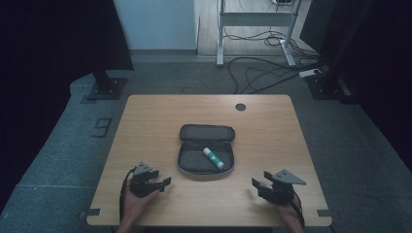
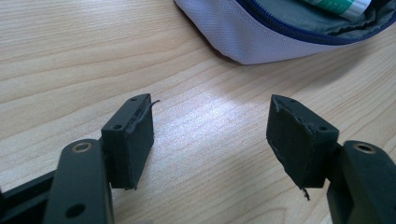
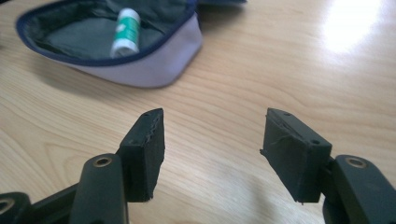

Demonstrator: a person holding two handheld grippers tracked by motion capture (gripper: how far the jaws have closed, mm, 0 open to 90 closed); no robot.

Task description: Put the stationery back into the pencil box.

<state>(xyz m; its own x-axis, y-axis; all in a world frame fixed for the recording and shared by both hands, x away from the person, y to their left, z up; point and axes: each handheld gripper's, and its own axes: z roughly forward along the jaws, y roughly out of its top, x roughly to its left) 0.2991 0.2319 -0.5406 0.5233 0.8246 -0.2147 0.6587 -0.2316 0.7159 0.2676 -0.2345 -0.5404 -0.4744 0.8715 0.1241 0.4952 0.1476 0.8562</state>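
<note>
Pencil case [image 1: 206,154] lies unzipped mid-worktop [image 1: 145,121], lid flap folded back, glue stick [image 1: 213,158] inside the near half. Your left gripper [image 1: 166,182] sits low near the case's left corner, jaws apart, nothing between them. Your right gripper [image 1: 256,184] sits to the case's right, jaws apart too, nothing held.

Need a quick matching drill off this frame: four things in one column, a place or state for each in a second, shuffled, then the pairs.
1. pencil case
2. glue stick
3. left gripper
4. round hole

A. far side of the table, right of middle
B. lies inside the case
C. unzipped, lid folded back
D. open, nothing between its jaws, left of the case

Pairs: 1-C, 2-B, 3-D, 4-A
</note>
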